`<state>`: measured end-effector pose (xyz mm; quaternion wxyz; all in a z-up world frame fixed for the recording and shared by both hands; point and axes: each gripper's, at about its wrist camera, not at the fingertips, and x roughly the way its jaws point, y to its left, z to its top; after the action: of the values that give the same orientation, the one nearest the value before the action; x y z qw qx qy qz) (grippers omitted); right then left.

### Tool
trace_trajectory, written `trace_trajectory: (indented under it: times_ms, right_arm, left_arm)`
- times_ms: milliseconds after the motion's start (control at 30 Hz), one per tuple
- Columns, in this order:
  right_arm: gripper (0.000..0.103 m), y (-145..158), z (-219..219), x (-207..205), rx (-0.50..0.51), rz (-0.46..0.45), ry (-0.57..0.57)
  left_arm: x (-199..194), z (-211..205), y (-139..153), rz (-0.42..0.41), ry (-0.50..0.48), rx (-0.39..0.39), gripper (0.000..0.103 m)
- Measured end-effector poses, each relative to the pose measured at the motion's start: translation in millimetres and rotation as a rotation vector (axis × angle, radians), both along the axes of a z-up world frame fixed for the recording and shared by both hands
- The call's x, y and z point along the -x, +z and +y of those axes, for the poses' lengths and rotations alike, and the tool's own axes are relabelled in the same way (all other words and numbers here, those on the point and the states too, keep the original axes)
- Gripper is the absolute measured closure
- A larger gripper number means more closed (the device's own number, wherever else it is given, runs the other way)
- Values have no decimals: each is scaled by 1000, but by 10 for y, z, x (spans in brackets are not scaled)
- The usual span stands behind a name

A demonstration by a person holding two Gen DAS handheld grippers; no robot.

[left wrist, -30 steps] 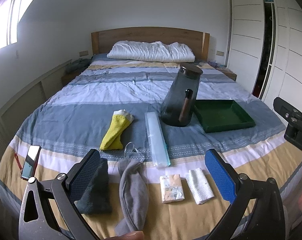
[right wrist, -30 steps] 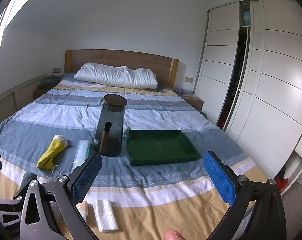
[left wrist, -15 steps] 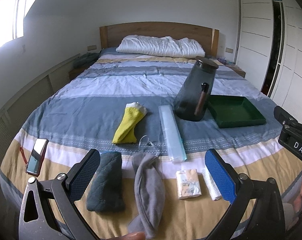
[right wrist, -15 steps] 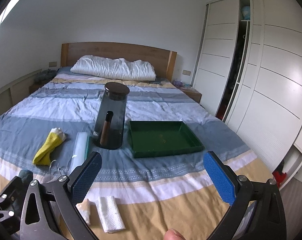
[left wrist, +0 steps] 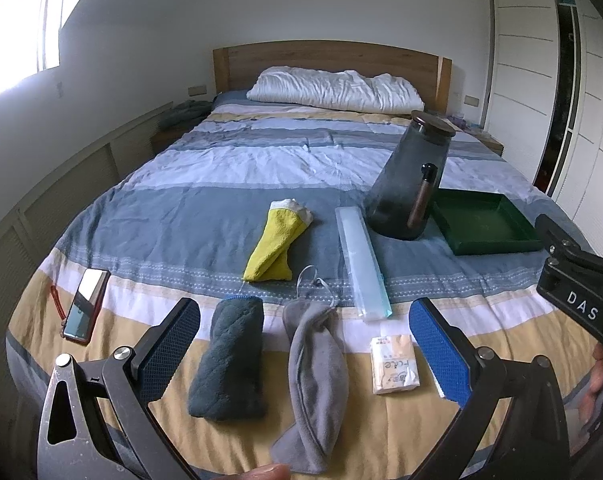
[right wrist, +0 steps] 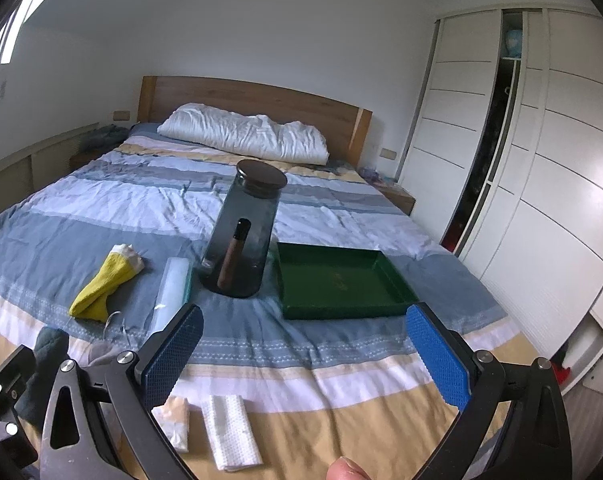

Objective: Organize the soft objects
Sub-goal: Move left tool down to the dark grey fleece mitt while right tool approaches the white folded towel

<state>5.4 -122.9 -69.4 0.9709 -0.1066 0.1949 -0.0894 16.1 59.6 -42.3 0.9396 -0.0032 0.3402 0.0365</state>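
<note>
Since a second ago the left gripper (left wrist: 303, 350) has swung leftward, so the dark green rolled towel (left wrist: 229, 360), then half hidden behind its left pad, now lies in plain sight between the two pads, while the right gripper (right wrist: 303, 354) has tilted a little toward the green tray (right wrist: 341, 280). Both tongs stand wide open and hold nothing. By my reading this is the approach to a first pick, with nothing yet in the tray. Along the near edge of the bed (left wrist: 241, 184) lie the towel, a grey fabric pouch (left wrist: 317, 368), a tissue packet (left wrist: 393, 366) and a white folded cloth (right wrist: 231, 432), all well apart from the tray. Towel and pouch run with their long axes away from the camera toward the headboard, the pouch's drawstring end farthest. The next move likely calls for lowering the left gripper over one of them and closing across its narrow width.
</note>
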Motion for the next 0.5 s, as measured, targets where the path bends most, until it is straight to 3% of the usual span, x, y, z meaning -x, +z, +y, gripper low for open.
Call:
trace_trajectory:
  times_ms: [500]
  right_arm:
    - [0,-57,31,62,-21,31,13]
  left_arm:
    - [9,2,-63,20,13,-4,1]
